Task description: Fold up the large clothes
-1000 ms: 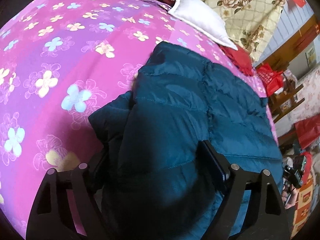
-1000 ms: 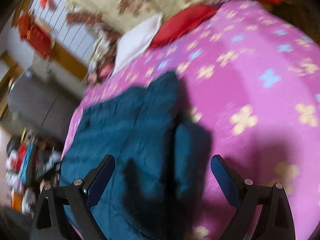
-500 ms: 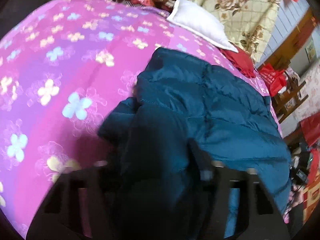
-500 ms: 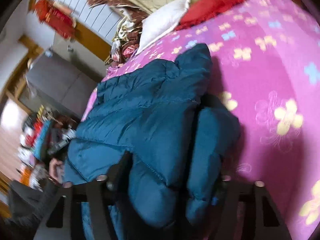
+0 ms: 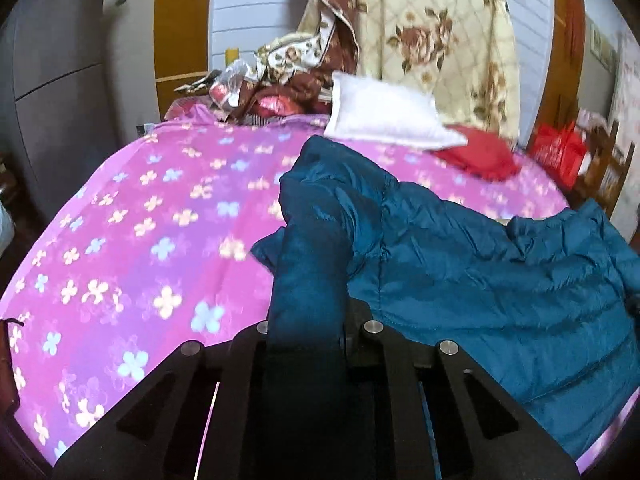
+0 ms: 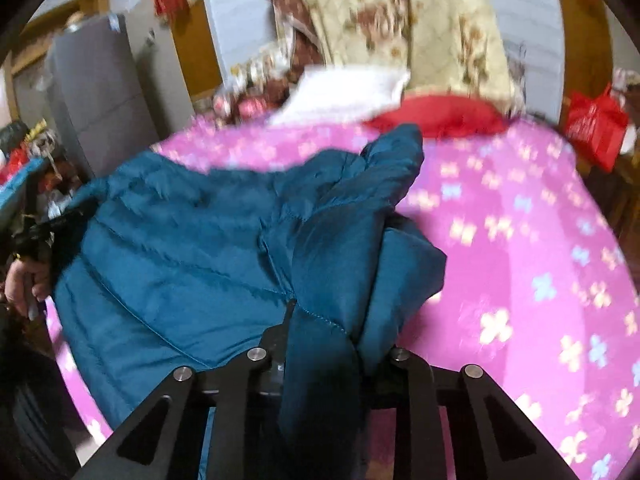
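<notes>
A teal padded jacket (image 5: 460, 272) lies spread on a pink flowered bedspread (image 5: 140, 240). My left gripper (image 5: 306, 328) is shut on a bunched fold of its left side, and the fold rises out of the jaws, lifted off the bed. In the right wrist view the jacket (image 6: 192, 240) fills the left half of the bedspread (image 6: 520, 240). My right gripper (image 6: 324, 344) has its jaws closing on a gathered fold of the jacket's right edge, with the fabric pinched between them and raised. The fingertips are hidden by cloth in both views.
A white pillow (image 5: 384, 116) and a red cushion (image 5: 480, 152) lie at the far end of the bed, below a hanging floral quilt (image 5: 432, 40). A red bag (image 6: 596, 124) stands at the right, a grey cabinet (image 5: 52, 100) at the left. A person's hand (image 6: 20, 284) shows at the left edge.
Both grippers went from wide open around the jacket's sides to closed on its fabric. Both then rose and tipped up, lifting the jacket's near edge off the bed.
</notes>
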`<state>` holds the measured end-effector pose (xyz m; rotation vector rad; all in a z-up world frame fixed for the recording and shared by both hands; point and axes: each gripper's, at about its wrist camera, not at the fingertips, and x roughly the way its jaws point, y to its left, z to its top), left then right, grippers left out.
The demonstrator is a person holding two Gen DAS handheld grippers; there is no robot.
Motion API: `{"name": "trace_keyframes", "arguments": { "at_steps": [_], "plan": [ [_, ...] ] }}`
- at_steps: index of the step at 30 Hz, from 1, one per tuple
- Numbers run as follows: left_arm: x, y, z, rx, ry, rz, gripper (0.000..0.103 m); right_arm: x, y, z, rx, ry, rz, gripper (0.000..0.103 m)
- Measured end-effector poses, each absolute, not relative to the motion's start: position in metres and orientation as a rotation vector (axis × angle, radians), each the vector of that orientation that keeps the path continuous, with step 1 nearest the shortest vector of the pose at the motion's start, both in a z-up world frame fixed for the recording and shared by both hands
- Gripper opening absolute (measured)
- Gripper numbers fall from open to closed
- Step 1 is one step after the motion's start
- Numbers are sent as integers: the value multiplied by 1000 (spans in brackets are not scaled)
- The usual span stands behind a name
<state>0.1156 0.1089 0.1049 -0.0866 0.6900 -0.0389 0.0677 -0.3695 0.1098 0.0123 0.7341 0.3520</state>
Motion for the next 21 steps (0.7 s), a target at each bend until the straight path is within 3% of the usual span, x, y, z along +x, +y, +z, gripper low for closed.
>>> {"name": "trace_keyframes", "arguments": {
  "at_steps": [4, 9, 11, 12, 14, 16, 21],
  "plan": [
    [139, 98, 122, -120, 690, -51, 11, 85, -383, 131, 42, 678, 306, 23],
    [191, 80, 99, -179, 761, -90, 12, 148, -408, 119, 87, 707, 271, 23],
    [211, 70, 69, -127, 811, -63, 15, 164, -419, 101, 133, 724, 281, 24],
    [217, 66, 54, -93, 841, -39, 24, 171, -426, 85, 182, 746, 272, 26],
    [221, 62, 32, -44, 862, -16, 47, 179, -442, 48, 311, 811, 256, 48],
    [220, 61, 27, -33, 849, -21, 50, 180, -467, 14, 531, 853, 269, 64],
    [212, 81, 50, -159, 842, -28, 50, 160, -503, 25, 774, 812, 219, 65]
  ]
}}
